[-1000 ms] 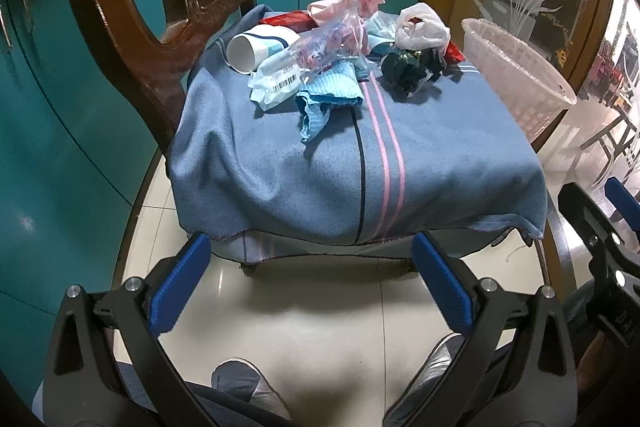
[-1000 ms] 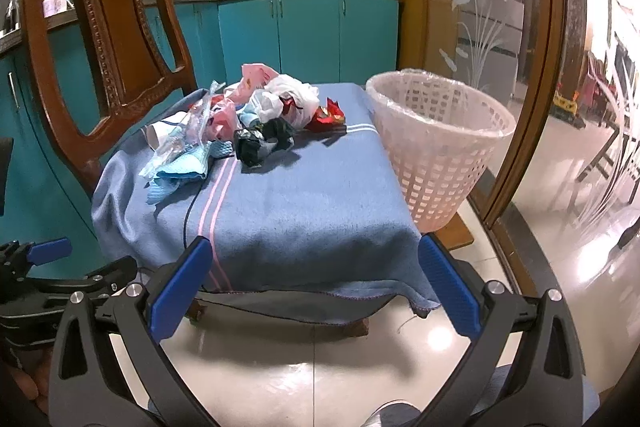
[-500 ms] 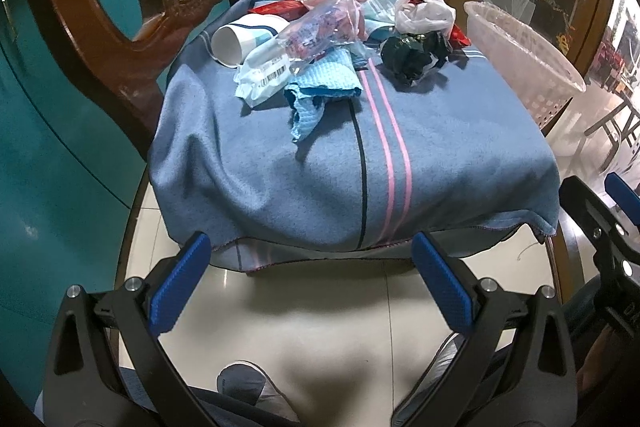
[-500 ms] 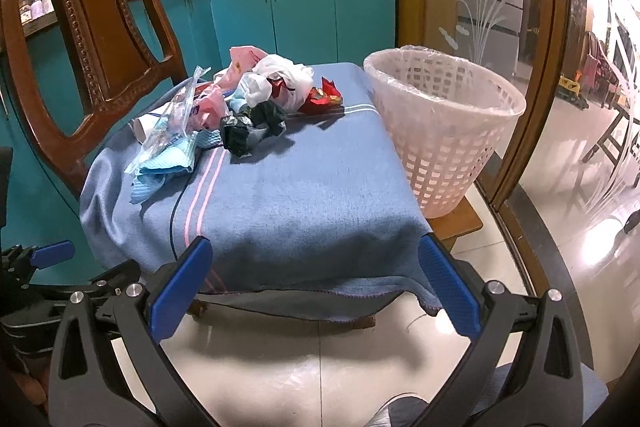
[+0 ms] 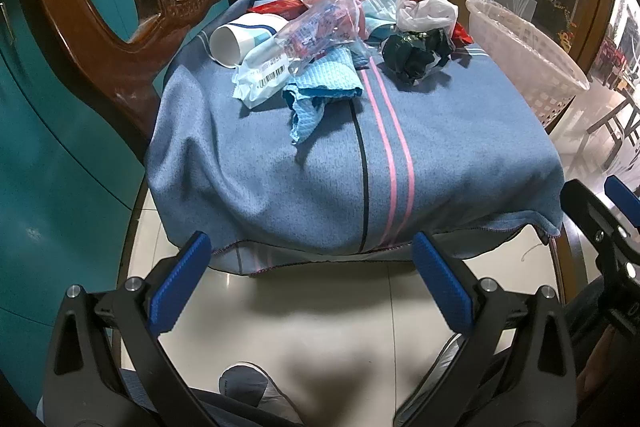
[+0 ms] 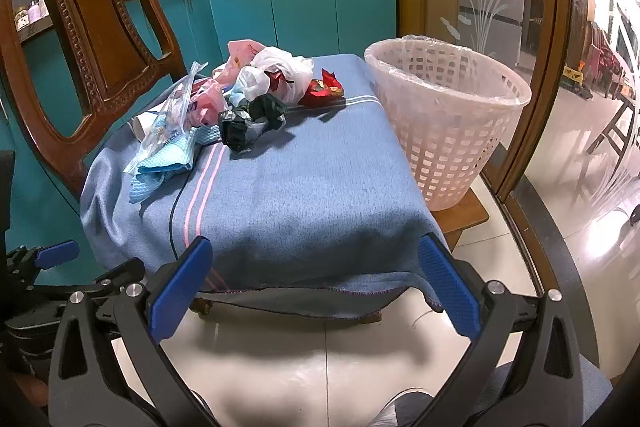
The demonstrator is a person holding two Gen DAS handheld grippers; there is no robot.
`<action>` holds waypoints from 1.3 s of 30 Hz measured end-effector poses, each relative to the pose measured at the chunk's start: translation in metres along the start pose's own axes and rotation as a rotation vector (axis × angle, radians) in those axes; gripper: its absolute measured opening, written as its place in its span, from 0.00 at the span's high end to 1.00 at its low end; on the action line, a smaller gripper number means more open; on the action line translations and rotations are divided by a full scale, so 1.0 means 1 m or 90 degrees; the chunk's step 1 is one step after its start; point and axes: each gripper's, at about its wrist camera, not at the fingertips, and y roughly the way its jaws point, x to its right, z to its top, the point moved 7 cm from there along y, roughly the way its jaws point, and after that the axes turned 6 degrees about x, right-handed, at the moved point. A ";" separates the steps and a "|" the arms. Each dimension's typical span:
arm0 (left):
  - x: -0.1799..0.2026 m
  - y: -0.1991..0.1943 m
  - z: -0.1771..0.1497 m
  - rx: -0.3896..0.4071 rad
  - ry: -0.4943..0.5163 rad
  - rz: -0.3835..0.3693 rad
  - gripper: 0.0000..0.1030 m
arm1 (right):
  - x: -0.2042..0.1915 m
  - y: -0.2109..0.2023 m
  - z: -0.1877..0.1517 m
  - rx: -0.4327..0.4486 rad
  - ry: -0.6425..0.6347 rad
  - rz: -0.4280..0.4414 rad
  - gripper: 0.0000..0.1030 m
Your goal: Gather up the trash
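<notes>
A heap of trash lies at the far end of a table under a blue cloth point(image 5: 328, 163) point(image 6: 304, 187): a paper cup point(image 5: 244, 37), a clear plastic bag point(image 5: 320, 23), a blue rag point(image 5: 320, 87) point(image 6: 168, 163), a dark crumpled bag point(image 5: 416, 57) point(image 6: 252, 123), a white plastic bag point(image 5: 426, 9) point(image 6: 280, 67) and a red wrapper point(image 6: 324, 89). A white lattice basket point(image 6: 448, 119) point(image 5: 524, 55) stands to the table's right. My left gripper point(image 5: 306, 275) and right gripper point(image 6: 314, 275) are both open, empty, short of the table's near edge.
A carved wooden chair point(image 5: 120, 7) point(image 6: 92, 39) stands at the table's left. Teal cabinets point(image 6: 300, 11) run behind. A glass door with a wooden frame point(image 6: 540, 47) is on the right. The right gripper's side point(image 5: 600, 223) shows beside the left one. Shoes rest on the tiled floor point(image 5: 320, 327).
Both grippers have moved forward and risen a little toward the table, so the trash and basket look larger. Nothing on the table has moved.
</notes>
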 end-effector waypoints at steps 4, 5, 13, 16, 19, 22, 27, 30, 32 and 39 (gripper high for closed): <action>0.000 0.000 0.000 0.000 0.002 0.001 0.03 | 0.000 -0.001 0.000 0.001 -0.001 -0.001 0.02; 0.000 0.000 0.000 0.000 0.002 0.001 0.03 | 0.000 -0.001 0.000 0.002 0.000 -0.002 0.02; 0.003 -0.002 -0.001 0.004 0.001 -0.021 0.03 | 0.000 -0.002 0.000 0.003 -0.006 -0.001 0.02; 0.005 -0.001 -0.003 0.001 0.001 -0.029 0.03 | 0.000 -0.002 0.000 0.004 -0.007 -0.002 0.02; 0.007 0.001 -0.005 -0.005 -0.007 -0.055 0.03 | 0.000 -0.002 0.000 0.004 -0.007 -0.002 0.02; 0.008 0.003 -0.007 -0.010 0.011 -0.035 0.03 | 0.001 -0.003 0.000 0.007 -0.006 -0.002 0.02; 0.009 0.001 -0.009 -0.011 0.050 -0.014 0.03 | 0.003 -0.005 0.001 0.009 0.001 0.002 0.02; 0.009 0.000 -0.010 -0.014 0.064 -0.009 0.04 | 0.003 -0.007 0.003 0.013 0.004 0.006 0.02; 0.007 -0.002 -0.005 -0.008 0.053 -0.023 0.05 | 0.003 -0.008 0.003 0.016 0.005 0.006 0.02; 0.003 -0.023 0.065 0.174 0.081 -0.005 0.03 | 0.003 -0.009 0.006 0.018 0.019 0.015 0.02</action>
